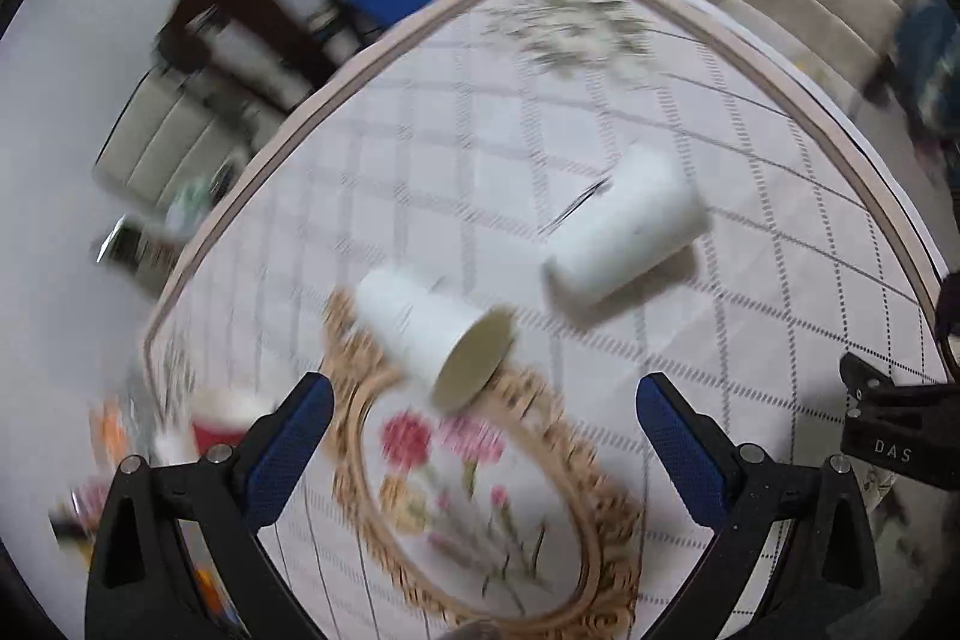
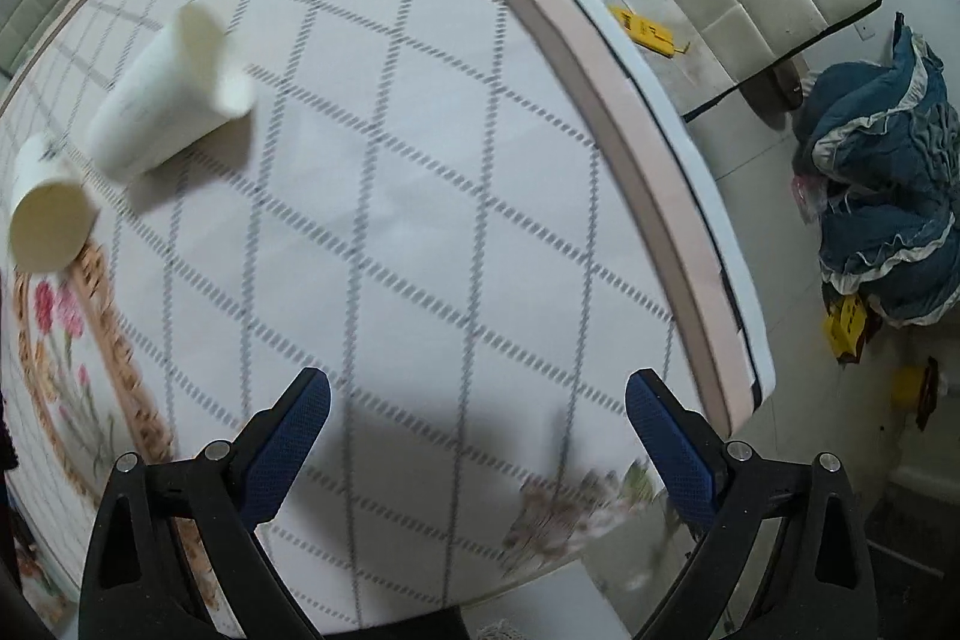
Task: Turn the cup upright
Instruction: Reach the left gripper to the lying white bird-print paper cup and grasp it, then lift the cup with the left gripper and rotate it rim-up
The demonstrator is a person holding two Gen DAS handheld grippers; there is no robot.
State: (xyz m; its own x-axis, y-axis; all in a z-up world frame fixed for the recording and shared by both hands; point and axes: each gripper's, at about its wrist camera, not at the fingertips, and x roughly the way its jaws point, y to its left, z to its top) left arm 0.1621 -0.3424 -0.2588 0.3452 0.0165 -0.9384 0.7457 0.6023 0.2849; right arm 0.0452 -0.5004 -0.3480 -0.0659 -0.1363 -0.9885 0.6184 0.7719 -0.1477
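Quilted checked tablecloth (image 1: 600,112) is carrying two white paper cups lying on their sides; the nearer cup (image 1: 432,334) is pointing its base toward your wide-open, empty left gripper (image 1: 483,418); your right gripper (image 2: 477,415) is gaping farther off.

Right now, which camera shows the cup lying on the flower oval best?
The left wrist view: the cup lies on its side, central, just ahead of the open left hand-held gripper. The right wrist view shows it only at its left edge.
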